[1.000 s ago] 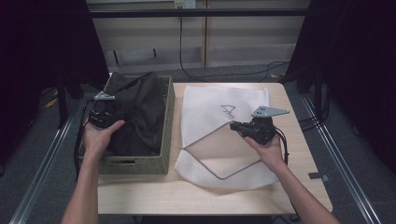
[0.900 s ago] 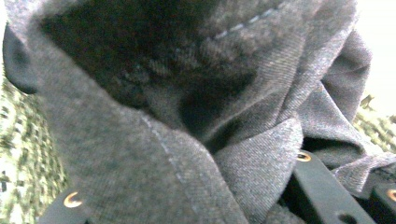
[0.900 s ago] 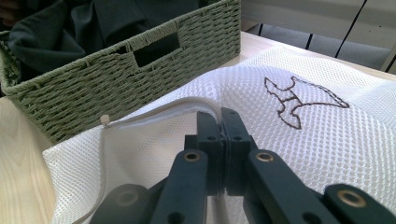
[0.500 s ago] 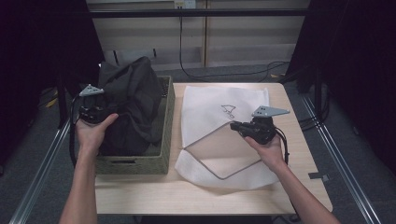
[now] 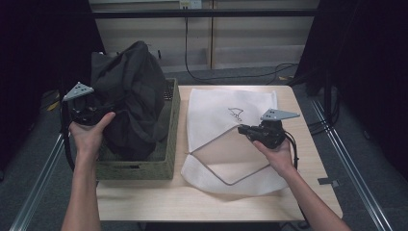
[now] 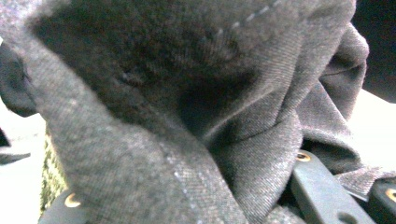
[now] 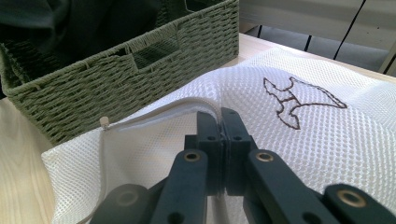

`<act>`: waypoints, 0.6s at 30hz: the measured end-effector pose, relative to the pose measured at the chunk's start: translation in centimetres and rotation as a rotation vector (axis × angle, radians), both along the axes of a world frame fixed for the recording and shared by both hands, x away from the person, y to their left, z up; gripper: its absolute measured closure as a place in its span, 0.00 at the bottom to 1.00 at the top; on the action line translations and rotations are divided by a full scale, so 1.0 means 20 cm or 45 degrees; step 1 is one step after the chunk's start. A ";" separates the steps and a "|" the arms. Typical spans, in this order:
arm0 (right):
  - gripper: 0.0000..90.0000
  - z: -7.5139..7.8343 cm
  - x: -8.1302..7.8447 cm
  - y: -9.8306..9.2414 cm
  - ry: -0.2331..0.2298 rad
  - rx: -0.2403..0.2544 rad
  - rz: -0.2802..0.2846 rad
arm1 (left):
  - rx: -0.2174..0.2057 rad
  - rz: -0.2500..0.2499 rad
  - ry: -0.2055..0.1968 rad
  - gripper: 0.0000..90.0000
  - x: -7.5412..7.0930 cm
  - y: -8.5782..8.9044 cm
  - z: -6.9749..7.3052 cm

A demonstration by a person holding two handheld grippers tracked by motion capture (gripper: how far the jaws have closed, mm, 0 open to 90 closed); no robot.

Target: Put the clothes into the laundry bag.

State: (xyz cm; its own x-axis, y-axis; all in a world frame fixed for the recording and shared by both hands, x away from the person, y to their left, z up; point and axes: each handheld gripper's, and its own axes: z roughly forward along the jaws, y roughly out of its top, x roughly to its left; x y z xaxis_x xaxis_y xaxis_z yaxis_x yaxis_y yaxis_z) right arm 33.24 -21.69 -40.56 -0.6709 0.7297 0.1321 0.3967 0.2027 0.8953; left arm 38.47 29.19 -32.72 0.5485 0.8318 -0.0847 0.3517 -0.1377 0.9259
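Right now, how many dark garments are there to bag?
1: the dark garment is held by the left gripper above the woven basket. More may lie hidden under it.

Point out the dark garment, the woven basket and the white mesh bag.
dark garment (image 5: 132, 96), high view, middle of the lifted bundle.
woven basket (image 5: 139, 169), high view, its near wall.
white mesh bag (image 7: 289, 135), right gripper view, mesh below the printed emblem.

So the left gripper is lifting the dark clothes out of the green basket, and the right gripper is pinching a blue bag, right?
Almost. The bag isn't blue: the right gripper view shows the right gripper pinching the edge of a white mesh bag. The rest holds: the left gripper lifts the dark clothes out of the green basket.
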 end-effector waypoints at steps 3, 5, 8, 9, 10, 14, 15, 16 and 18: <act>0.99 0.00 0.00 0.00 0.000 0.000 -0.001 | -0.006 -0.013 -0.025 0.75 -0.01 0.00 0.01; 0.99 0.00 0.00 0.00 0.002 0.001 -0.001 | -0.009 -0.010 -0.051 0.75 -0.03 0.00 0.03; 0.99 0.00 0.00 0.00 0.002 0.001 -0.001 | -0.037 -0.016 -0.095 0.75 -0.04 0.00 0.06; 0.99 0.00 0.00 0.00 0.002 0.001 0.000 | -0.037 -0.010 -0.101 0.75 -0.04 0.00 0.07; 0.99 0.00 0.00 0.00 0.001 0.000 0.001 | -0.040 -0.013 -0.110 0.75 -0.05 0.00 0.08; 0.99 0.00 0.00 0.00 0.002 0.003 0.000 | -0.072 -0.018 -0.138 0.75 -0.07 0.01 0.12; 0.99 0.00 0.00 0.00 0.001 0.005 0.000 | -0.078 -0.028 -0.144 0.75 -0.07 0.01 0.12; 0.99 0.00 0.00 0.00 0.002 0.004 -0.001 | -0.083 -0.029 -0.152 0.75 -0.08 0.02 0.13; 0.99 0.00 0.00 0.00 0.001 0.002 0.000 | -0.096 -0.032 -0.162 0.75 -0.09 0.02 0.14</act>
State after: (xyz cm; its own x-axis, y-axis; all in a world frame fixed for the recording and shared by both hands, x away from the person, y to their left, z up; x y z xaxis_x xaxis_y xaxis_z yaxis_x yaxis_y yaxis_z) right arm 33.29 -21.76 -40.63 -0.6706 0.7296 0.1340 0.3975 0.2009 0.8953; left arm 36.69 29.58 -29.84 0.5796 0.8115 -0.0751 0.2282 -0.0731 0.9709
